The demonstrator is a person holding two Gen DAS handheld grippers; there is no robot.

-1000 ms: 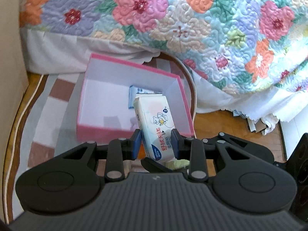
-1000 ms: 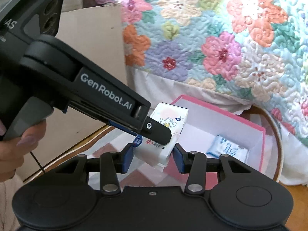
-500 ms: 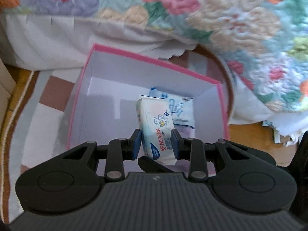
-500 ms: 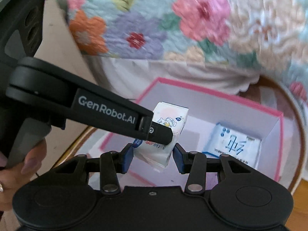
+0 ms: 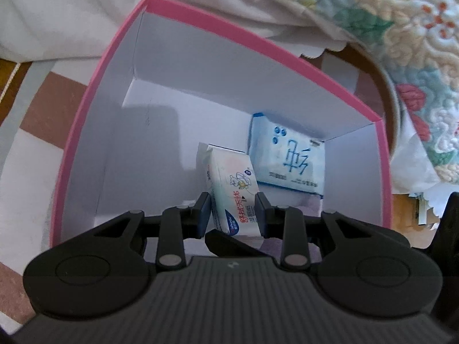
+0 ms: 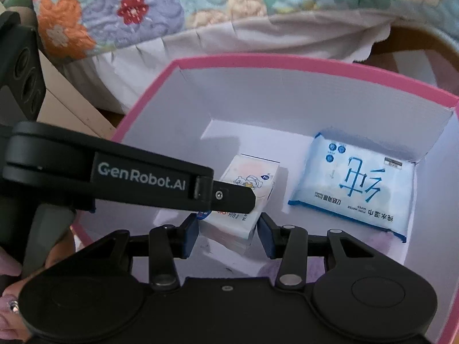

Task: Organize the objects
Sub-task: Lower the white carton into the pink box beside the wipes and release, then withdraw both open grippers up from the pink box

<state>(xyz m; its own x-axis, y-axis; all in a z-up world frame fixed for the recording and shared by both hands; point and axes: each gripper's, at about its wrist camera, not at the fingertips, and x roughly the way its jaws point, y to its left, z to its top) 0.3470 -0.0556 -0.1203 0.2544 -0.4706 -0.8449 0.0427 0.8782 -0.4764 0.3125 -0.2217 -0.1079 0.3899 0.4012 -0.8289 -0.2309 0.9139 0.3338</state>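
Two tongs, one tissue pack, inside the pink box

Both tongs meet at one small tissue pack (image 5: 229, 192) with a cartoon print and red lettering, held down inside the open pink box (image 5: 86, 132). The left tongs (image 5: 232, 215) are closed on the pack's near end, their blue pads pressed against its two sides. In the right wrist view the same pack (image 6: 252, 177) lies between the blue pads of the right tongs (image 6: 228, 229), which stand narrow around its lower end; the left pad meets the pack's corner, while I cannot tell whether the right pad touches it. One black finger of the left tongs (image 6: 232, 196) crosses over the pack from the left of that view, and a person's hand (image 6: 11, 295) grips the handle at the lower left edge.

Beside the held pack, toward the box's right corner, a larger pack of wet wipes (image 6: 355, 183) with blue characters lies flat on the white floor of the box. The box stands on a striped rug (image 5: 43, 120), just in front of a bed covered with a flowered quilt (image 6: 143, 5) and a white skirt (image 5: 57, 14).
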